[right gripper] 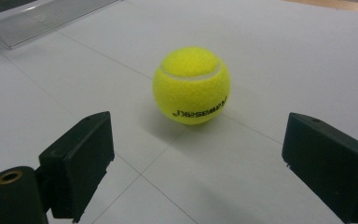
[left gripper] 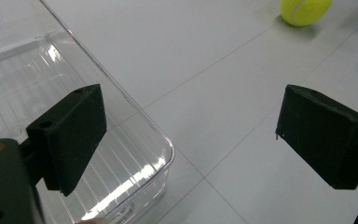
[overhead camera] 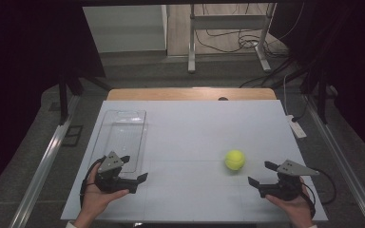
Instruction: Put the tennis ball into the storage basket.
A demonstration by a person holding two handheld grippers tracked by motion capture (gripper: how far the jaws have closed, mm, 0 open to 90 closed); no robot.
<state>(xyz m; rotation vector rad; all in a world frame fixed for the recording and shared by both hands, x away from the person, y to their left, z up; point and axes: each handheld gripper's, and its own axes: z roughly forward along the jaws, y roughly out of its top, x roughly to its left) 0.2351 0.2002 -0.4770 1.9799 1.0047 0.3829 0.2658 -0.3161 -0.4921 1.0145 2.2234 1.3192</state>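
Now a yellow ball (overhead camera: 235, 159) is seen resting on the white table (overhead camera: 190, 128), right of centre and toward the near edge. Just right of it and a little nearer, the right gripper (overhead camera: 260, 174) is held low over the table by a hand, its jaws spread wide and pointed left toward the ball; nothing is gripped between them. From the right gripper view the ball (right gripper: 191, 85) is framed ahead of the jaws, apart from both. At the near left, the left gripper (overhead camera: 134, 170) is held by the other hand, its jaws likewise spread and empty. A clear tray (overhead camera: 123, 135) lies on the left side of the table, and its near corner (left gripper: 161, 154) is seen below the left jaw in the left gripper view, with the ball (left gripper: 305, 10) far off at the upper right
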